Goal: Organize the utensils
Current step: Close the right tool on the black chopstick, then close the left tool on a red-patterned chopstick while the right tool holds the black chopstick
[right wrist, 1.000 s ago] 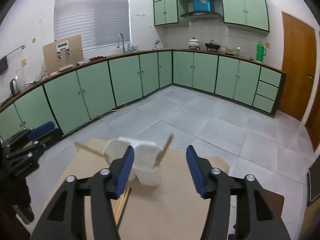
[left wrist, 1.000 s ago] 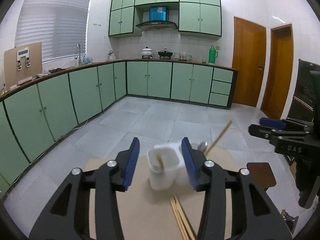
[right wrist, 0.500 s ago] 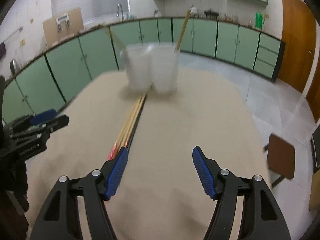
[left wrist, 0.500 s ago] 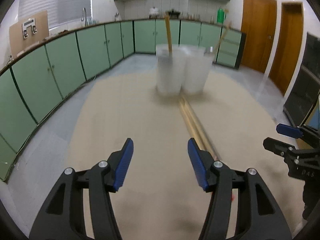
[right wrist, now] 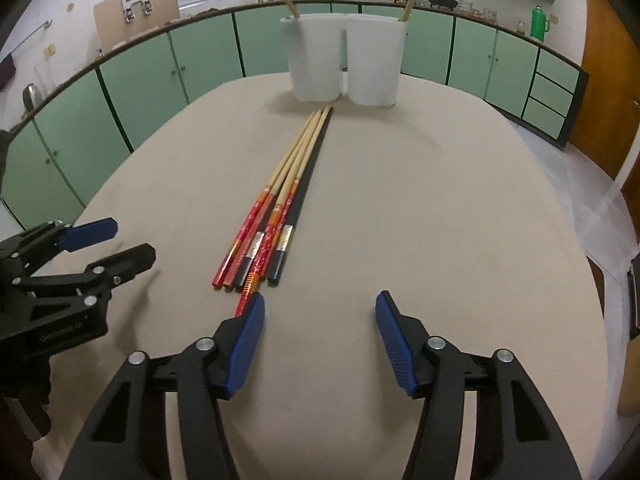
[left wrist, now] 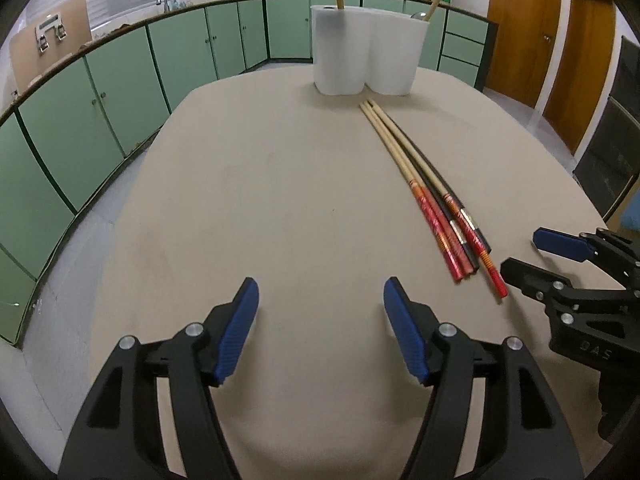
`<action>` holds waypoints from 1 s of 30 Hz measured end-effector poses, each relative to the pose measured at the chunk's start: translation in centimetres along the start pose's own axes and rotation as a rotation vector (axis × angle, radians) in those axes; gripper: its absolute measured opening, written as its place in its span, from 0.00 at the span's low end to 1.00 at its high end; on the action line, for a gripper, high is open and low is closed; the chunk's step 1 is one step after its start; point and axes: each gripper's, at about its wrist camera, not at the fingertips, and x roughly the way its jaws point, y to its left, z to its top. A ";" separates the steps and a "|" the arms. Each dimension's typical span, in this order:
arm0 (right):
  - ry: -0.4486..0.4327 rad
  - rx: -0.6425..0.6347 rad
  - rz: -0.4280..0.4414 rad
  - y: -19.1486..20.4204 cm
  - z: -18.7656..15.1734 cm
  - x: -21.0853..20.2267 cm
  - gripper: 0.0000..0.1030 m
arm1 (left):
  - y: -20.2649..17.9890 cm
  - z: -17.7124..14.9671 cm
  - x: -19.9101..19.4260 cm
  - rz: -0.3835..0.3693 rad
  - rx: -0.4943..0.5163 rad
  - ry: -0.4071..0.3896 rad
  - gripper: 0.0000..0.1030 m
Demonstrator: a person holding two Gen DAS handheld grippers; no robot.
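Observation:
Several chopsticks (left wrist: 424, 184) with red and black handles lie in a bundle on the beige table (left wrist: 280, 200); they also show in the right wrist view (right wrist: 284, 200). Two joined white holders (left wrist: 366, 56) stand at the far end, each with one chopstick upright in it; they also show in the right wrist view (right wrist: 346, 64). My left gripper (left wrist: 320, 316) is open and empty, left of the bundle's handle ends. My right gripper (right wrist: 318, 320) is open and empty, its left finger just behind the handle ends. Each gripper shows in the other's view, the right one (left wrist: 536, 256) and the left one (right wrist: 116, 240).
Green kitchen cabinets (left wrist: 120, 80) run along the walls behind the table. Brown doors (left wrist: 560, 40) stand at the right. The table edge curves around close on both sides.
Both grippers have dropped from high above down low over the near end of the table. The holders now stand far ahead and the chopstick handles lie close.

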 end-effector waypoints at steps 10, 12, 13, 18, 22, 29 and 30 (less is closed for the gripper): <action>-0.017 -0.056 -0.024 2.1 1.1 1.2 0.31 | 0.3 0.0 0.1 0.002 -0.028 0.004 0.62; -0.017 -0.058 -0.014 2.2 1.1 1.1 0.15 | 0.2 0.0 0.1 -0.004 -0.032 0.006 0.63; -0.018 -0.055 -0.009 2.1 1.1 1.1 0.08 | 0.0 0.0 0.1 -0.008 -0.034 0.007 0.63; -0.021 -0.001 0.002 0.1 0.6 0.5 0.07 | -1.4 0.2 0.3 -0.037 -0.014 0.011 0.63; -0.026 0.029 -0.014 -1.6 0.0 -0.2 0.06 | -3.0 0.5 0.5 -0.081 0.003 0.014 0.63; -0.033 0.064 -0.016 -3.3 -0.9 -0.9 0.06 | -5.6 1.2 1.8 -0.089 0.037 0.020 0.63; -0.033 0.067 -0.014 -3.5 -0.9 -0.9 0.06 | -5.9 1.3 2.1 -0.087 0.038 0.025 0.63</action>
